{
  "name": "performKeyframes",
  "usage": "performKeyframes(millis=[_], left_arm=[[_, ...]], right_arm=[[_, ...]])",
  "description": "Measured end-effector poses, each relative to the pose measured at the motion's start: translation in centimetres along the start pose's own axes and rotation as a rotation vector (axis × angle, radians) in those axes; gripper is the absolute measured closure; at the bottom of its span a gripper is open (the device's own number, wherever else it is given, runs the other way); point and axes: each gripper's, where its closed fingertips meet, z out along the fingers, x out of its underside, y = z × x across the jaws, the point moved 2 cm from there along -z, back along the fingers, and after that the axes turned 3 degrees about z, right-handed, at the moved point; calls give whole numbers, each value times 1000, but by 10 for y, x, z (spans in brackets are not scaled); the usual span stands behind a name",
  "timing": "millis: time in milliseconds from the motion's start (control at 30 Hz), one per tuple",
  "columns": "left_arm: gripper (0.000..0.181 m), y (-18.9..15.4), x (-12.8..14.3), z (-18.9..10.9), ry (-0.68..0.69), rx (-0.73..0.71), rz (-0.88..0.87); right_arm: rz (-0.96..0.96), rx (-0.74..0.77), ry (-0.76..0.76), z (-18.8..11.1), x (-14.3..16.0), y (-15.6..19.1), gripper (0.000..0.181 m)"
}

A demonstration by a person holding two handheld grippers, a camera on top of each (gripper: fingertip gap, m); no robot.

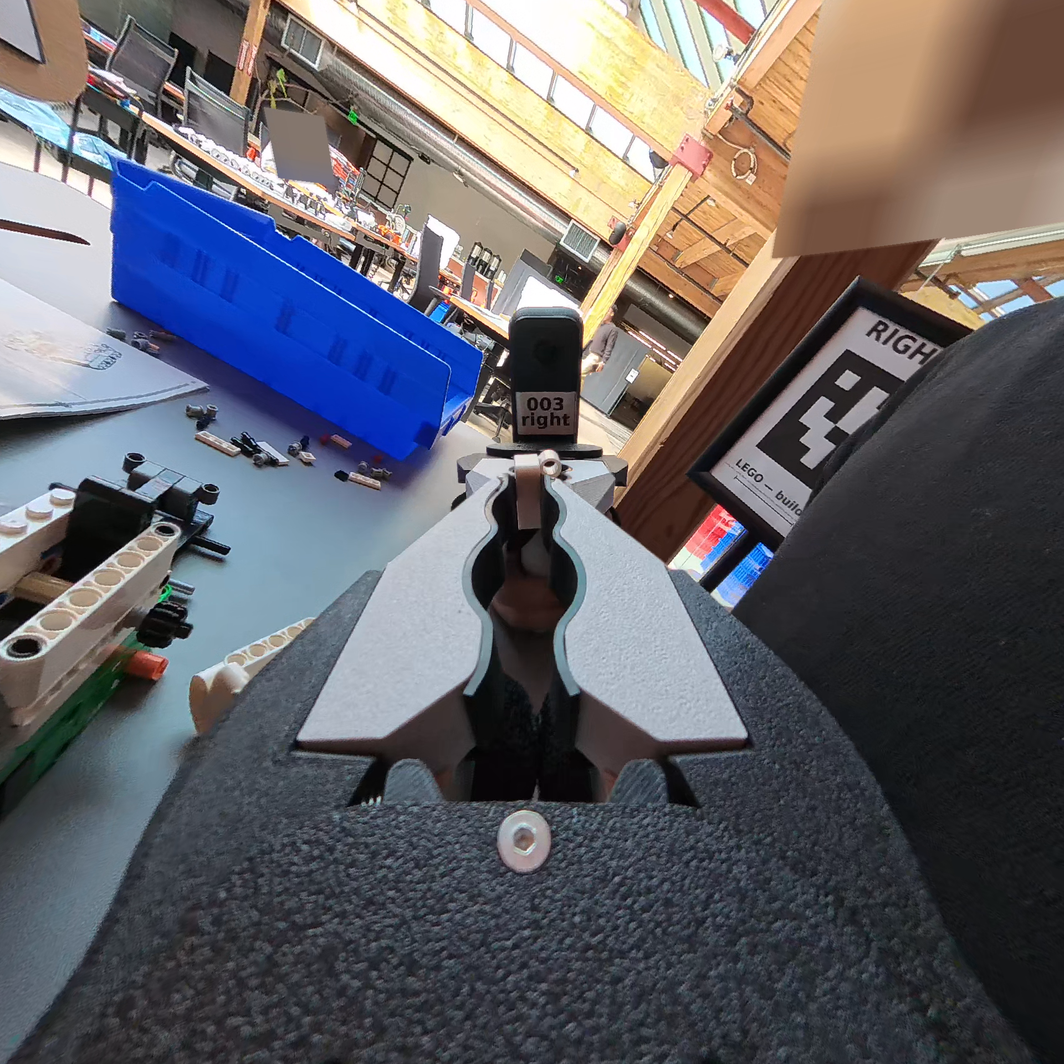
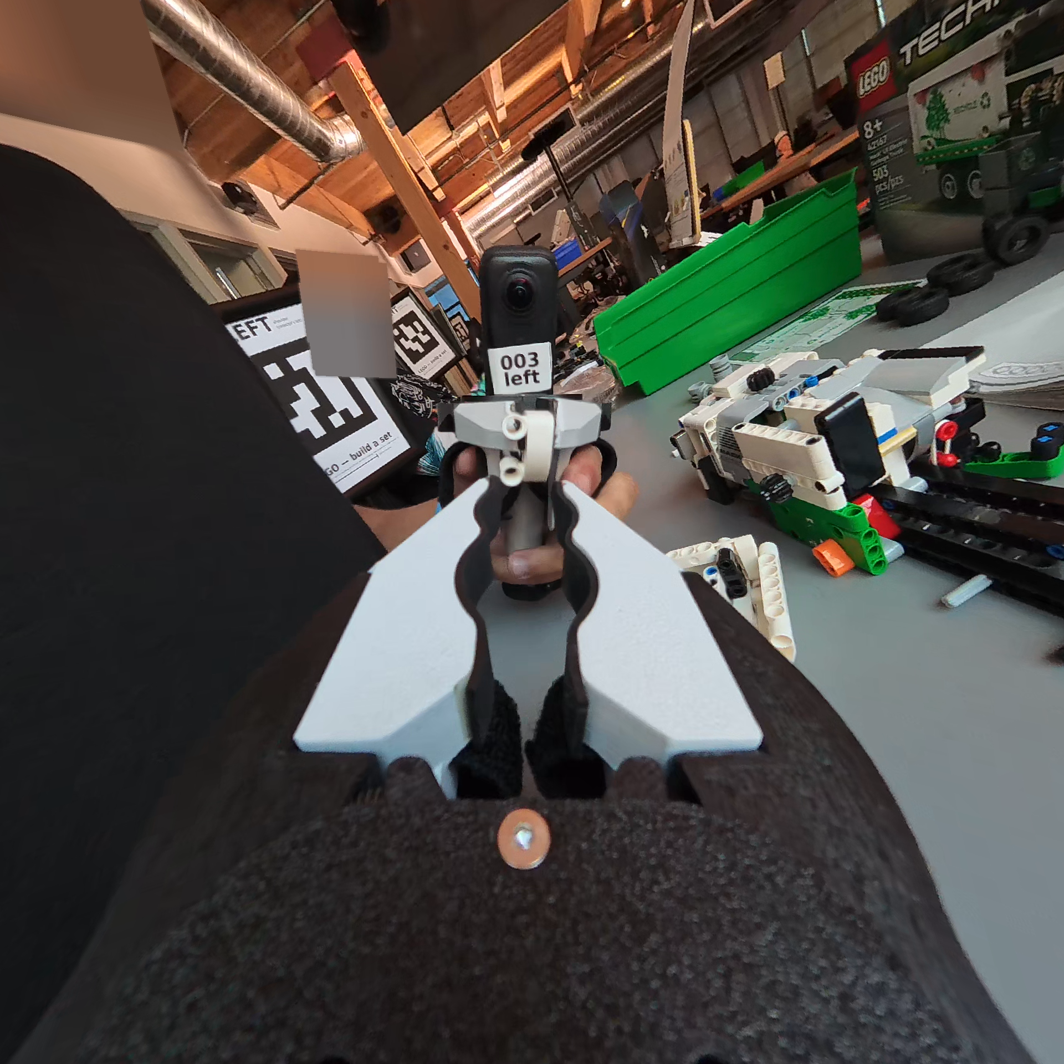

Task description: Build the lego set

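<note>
Held small white lego piece (image 1: 527, 498) clamped in left gripper (image 1: 528, 483) fingers (image 1: 604, 576) at centre frame, judged light, stiff, slick, best pinched across flat sides; could not tell right gripper (image 2: 524, 489) grip.

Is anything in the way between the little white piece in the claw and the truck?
Nothing visible blocks it. The left claw holds the white piece, nose to nose with the right claw. Only bare table lies between them and the truck.
</note>
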Motion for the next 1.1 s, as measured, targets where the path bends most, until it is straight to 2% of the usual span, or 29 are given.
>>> performKeyframes(millis=[400,633,900,1100], left_arm=[[175,-6,6,14,5,16,-35],[174,-15,4,8,-16,50,-44],[175,-24,2,0,-93,117,-137],[175,-23,-1,-3,-106,101,-130]], right_arm=[[16,-22,-47,-7,-3,6,166],[42,-83,-47,-3,-2,17,166],[67,-165,-44,3,0,29,160],[59,-149,-12,4,5,27,167]])
